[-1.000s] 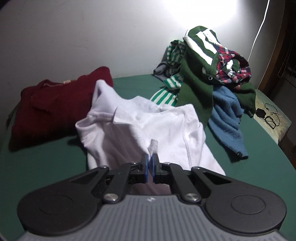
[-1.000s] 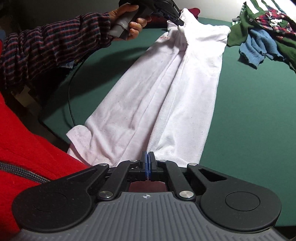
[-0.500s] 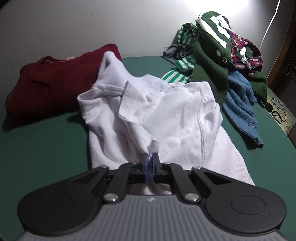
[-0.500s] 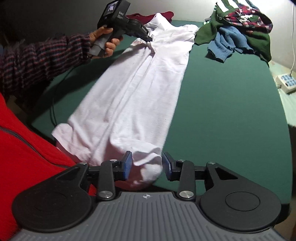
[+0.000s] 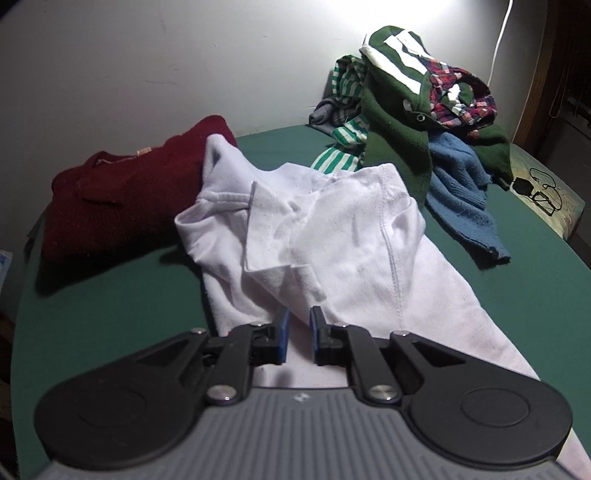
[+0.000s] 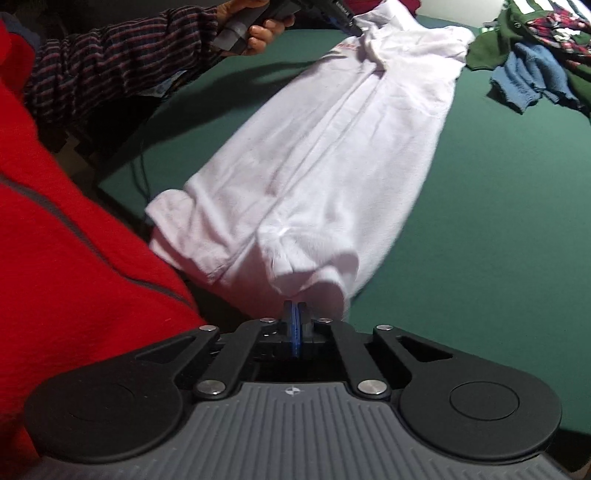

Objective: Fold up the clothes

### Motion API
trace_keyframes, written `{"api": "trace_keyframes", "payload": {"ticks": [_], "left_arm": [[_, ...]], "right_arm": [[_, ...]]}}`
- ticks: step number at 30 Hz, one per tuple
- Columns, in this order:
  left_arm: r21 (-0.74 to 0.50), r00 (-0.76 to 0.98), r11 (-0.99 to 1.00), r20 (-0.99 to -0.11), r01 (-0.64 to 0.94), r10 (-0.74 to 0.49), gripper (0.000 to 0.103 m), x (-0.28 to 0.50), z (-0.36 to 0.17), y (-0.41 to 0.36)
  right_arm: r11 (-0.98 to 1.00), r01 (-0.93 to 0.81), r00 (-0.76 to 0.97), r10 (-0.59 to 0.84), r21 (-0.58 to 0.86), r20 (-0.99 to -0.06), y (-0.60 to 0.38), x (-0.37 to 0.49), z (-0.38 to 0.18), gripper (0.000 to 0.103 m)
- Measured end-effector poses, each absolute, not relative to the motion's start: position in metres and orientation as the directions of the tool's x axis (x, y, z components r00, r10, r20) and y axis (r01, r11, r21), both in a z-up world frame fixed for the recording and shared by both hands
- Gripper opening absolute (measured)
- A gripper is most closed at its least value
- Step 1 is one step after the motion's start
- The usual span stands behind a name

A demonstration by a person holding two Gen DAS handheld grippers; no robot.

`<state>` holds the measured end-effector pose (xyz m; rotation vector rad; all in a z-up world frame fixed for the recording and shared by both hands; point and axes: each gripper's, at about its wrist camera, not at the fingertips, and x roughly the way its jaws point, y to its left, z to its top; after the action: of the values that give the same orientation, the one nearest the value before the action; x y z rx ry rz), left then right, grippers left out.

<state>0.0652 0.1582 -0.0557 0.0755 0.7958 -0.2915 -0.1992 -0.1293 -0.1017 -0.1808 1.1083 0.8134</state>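
White cotton polo shirt [image 6: 332,147]: lies stretched lengthwise on the green felt tabletop [image 6: 480,221], collar end toward the far edge, hem end at the near edge, where it bunches and hangs slightly over.

Left gripper [image 5: 297,334]: jaws opening, blue pads [image 5: 283,334] a little apart; shirt fabric near the collar lies under and just ahead of them, apparently no longer pinched.

Right gripper [image 6: 295,321]: jaws closed tight at the hem end; the bunched hem sits right at the tips, though whether cloth is caught between them cannot be told.

Dark red knitted sweater [image 5: 122,192]: folded, near the far left corner, touching the shirt's collar.

Heap of unfolded clothes [image 5: 417,122] (green, striped, plaid, blue): far right corner, against the wall.

Person's hand [image 6: 258,29] with striped sleeve [image 6: 110,70]: holds the left gripper's handle.
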Motion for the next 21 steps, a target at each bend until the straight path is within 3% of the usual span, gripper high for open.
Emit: {"api": "trace_keyframes", "payload": {"ticks": [2,6,9,15,17,18,19,21], "left_arm": [[-0.062,0.644,0.928,-0.703,0.367,-0.301,0.010,0.040,-0.047,0.152],[-0.082,0.487,0.763,-0.726,0.641,-0.486,0.030,-0.032,-0.042,0.116],[-0.201,0.279,0.603,-0.745,0.772,-0.606,0.031,-0.080,-0.053,0.089],[-0.358,0.057,0.475,-0.748,0.804,-0.661,0.031,-0.121,-0.085,0.043],[-0.412,-0.011,0.449,-0.746,0.793,-0.666,0.031,-0.124,-0.094,0.033],[-0.427,-0.038,0.435,-0.747,0.793,-0.664,0.031,-0.127,-0.096,0.032],[-0.437,-0.061,0.422,-0.748,0.794,-0.661,0.031,-0.131,-0.098,0.032],[-0.459,-0.107,0.395,-0.749,0.796,-0.653,0.031,-0.138,-0.101,0.031]], "right_arm": [[0.678,-0.680,0.134,0.487,0.277,-0.863,-0.123,-0.206,-0.106,0.001],[0.718,-0.669,0.210,0.427,0.189,-0.880,-0.130,-0.209,-0.104,0.007],[0.770,-0.625,0.301,0.391,0.130,-0.870,-0.144,-0.202,-0.102,0.025],[0.768,-0.617,0.290,0.426,0.173,-0.857,-0.146,-0.181,-0.120,0.030],[0.765,-0.607,0.260,0.447,0.215,-0.856,-0.143,-0.177,-0.127,0.026],[0.761,-0.605,0.244,0.457,0.234,-0.855,-0.142,-0.177,-0.129,0.013],[0.749,-0.617,0.234,0.467,0.241,-0.853,-0.141,-0.180,-0.127,0.007],[0.719,-0.656,0.219,0.474,0.231,-0.853,-0.136,-0.190,-0.121,0.004]]}}
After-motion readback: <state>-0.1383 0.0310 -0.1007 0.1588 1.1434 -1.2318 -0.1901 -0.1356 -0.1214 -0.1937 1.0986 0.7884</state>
